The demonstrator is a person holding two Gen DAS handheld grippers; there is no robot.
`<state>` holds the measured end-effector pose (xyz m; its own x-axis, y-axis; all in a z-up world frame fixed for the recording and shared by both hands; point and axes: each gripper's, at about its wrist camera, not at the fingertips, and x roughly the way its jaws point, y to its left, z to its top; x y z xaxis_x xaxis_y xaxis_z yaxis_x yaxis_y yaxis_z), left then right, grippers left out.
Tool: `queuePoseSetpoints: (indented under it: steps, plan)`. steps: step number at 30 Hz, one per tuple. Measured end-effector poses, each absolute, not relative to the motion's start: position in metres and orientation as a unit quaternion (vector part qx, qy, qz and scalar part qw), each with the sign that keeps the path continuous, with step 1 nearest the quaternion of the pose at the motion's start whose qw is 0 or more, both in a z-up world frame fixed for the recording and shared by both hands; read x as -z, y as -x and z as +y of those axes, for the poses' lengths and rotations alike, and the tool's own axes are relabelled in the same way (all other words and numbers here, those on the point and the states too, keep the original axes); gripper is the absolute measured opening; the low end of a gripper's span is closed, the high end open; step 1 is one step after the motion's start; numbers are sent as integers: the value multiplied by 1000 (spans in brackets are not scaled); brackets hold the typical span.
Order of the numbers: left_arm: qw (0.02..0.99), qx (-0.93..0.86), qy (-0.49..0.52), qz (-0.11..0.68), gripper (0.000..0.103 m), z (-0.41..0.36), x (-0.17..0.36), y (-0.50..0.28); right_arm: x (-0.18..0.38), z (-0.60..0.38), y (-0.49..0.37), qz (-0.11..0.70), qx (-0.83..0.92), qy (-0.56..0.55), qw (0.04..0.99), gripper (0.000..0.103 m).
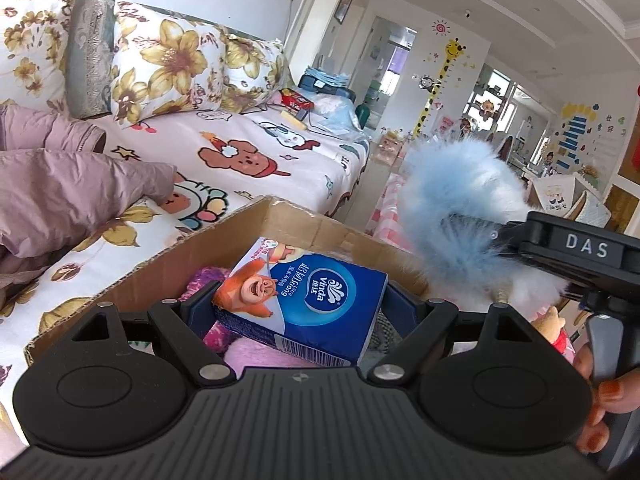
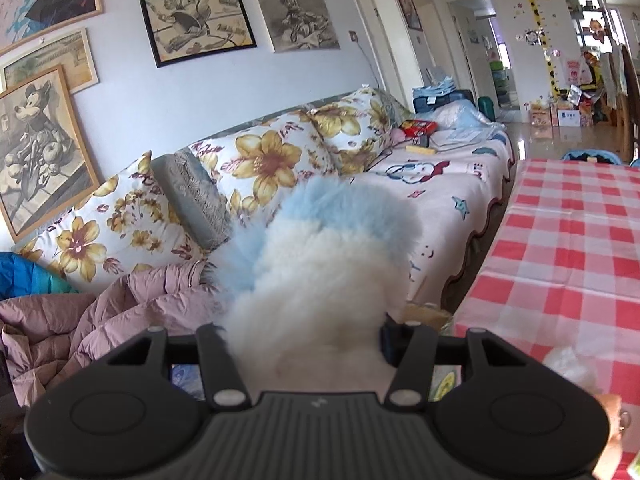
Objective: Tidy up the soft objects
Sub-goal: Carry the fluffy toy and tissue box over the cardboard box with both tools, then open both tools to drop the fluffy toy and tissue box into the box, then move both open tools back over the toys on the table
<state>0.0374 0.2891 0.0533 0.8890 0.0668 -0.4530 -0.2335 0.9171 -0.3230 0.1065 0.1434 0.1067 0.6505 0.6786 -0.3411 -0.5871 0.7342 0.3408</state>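
My left gripper (image 1: 298, 306) is shut on a blue Vinda tissue pack (image 1: 316, 300), held over an open cardboard box (image 1: 312, 220). Pink and purple soft items (image 1: 256, 354) lie inside the box under the pack. My right gripper (image 2: 308, 332) is shut on a fluffy white and light-blue plush toy (image 2: 320, 264), whose fur hides the fingertips. In the left wrist view that plush toy (image 1: 460, 196) hangs at the box's right side, with the right gripper's black body (image 1: 576, 248) behind it and a person's hand (image 1: 604, 404) on the handle.
A sofa (image 2: 448, 192) with floral cushions (image 2: 272, 160) and a cartoon blanket runs along the wall. A mauve padded jacket (image 2: 132, 304) lies on it at the left. A table with a red checked cloth (image 2: 568, 248) stands on the right. A small plush (image 1: 554, 328) sits beside the box.
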Motion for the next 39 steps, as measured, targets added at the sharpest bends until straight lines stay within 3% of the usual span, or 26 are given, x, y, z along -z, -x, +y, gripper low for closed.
queuePoseSetpoints:
  steps: [7, 12, 18, 39]
  plan:
    - [949, -89, 196, 229, 103, 293, -54, -37, -100, 159, -111, 245, -360, -98, 895, 56]
    - [949, -106, 188, 230, 103, 289, -55, -35, -95, 162, -112, 255, -348, -102, 896, 78]
    - [949, -106, 194, 224, 103, 287, -58, -33, -106, 146, -106, 231, -313, -100, 916, 87]
    - [955, -87, 170, 227, 103, 285, -53, -46, -107, 89, -97, 201, -235, -87, 947, 95]
